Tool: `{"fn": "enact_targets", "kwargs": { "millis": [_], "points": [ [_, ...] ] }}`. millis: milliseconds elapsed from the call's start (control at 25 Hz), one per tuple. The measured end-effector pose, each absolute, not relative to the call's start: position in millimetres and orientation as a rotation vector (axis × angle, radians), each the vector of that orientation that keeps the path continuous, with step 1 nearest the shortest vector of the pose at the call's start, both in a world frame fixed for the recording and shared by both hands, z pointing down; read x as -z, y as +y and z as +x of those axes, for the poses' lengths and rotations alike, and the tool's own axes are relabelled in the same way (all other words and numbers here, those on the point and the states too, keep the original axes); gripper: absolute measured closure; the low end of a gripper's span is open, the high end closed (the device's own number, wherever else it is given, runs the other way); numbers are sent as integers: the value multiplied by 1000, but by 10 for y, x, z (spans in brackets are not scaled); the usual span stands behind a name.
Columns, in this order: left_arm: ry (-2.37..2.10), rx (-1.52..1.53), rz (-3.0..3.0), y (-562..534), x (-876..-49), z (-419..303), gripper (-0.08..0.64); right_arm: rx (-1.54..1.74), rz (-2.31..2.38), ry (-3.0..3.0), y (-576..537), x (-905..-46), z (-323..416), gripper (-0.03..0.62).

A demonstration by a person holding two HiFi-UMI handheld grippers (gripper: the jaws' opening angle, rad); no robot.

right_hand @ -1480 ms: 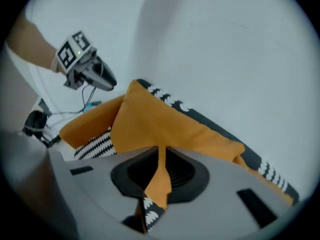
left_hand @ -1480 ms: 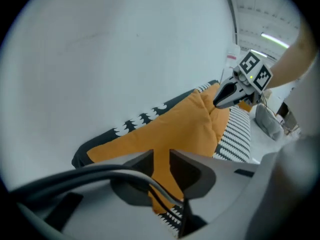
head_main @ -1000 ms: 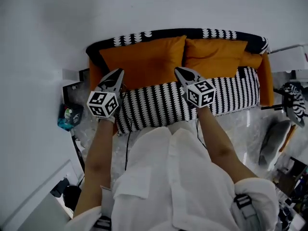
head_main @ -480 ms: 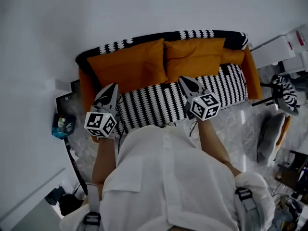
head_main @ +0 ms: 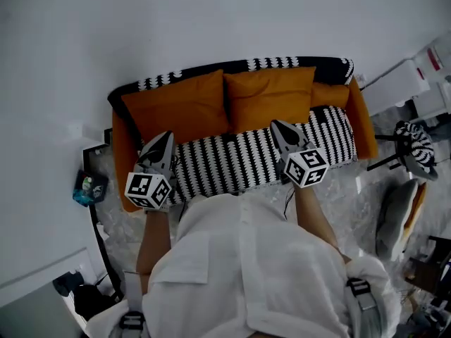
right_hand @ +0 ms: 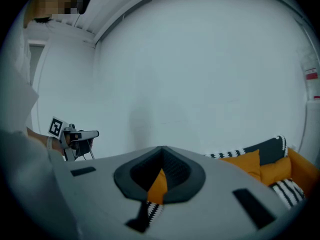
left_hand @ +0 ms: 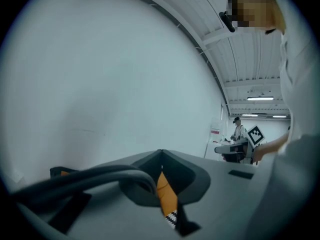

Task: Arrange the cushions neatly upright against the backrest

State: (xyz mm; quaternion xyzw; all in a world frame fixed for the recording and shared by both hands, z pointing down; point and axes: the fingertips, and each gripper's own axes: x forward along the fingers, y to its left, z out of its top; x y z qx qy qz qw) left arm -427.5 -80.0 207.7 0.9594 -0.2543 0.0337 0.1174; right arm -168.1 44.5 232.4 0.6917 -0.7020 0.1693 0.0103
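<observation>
The left orange cushion (head_main: pixel 180 108) and the middle orange cushion (head_main: pixel 271 97) are standing side by side in the upper centre of the head view. Both are leaning upright on the backrest (head_main: pixel 282 63) of the black-and-white patterned sofa (head_main: pixel 239 157), and a smaller orange cushion (head_main: pixel 330 94) is sitting to their right. The left gripper (head_main: pixel 165 138) and right gripper (head_main: pixel 277 125) are hovering lower in the frame at the seat's front, clear of the cushions, each with its jaws pressed together on nothing. The cushions are probably handling as light, soft and compressible, with no breakage risk. A pinch at a top corner or edge seam is likely giving the surest hold.
</observation>
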Motion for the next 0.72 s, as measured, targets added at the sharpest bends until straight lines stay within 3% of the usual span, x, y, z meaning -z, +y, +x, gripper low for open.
{"fn": "enact_targets", "kwargs": {
  "millis": [720],
  "points": [
    [-813,-64,2821,-345,-1933,-3999,546,-456,2150,-2222,866,-2205,-1334,586]
  ]
}}
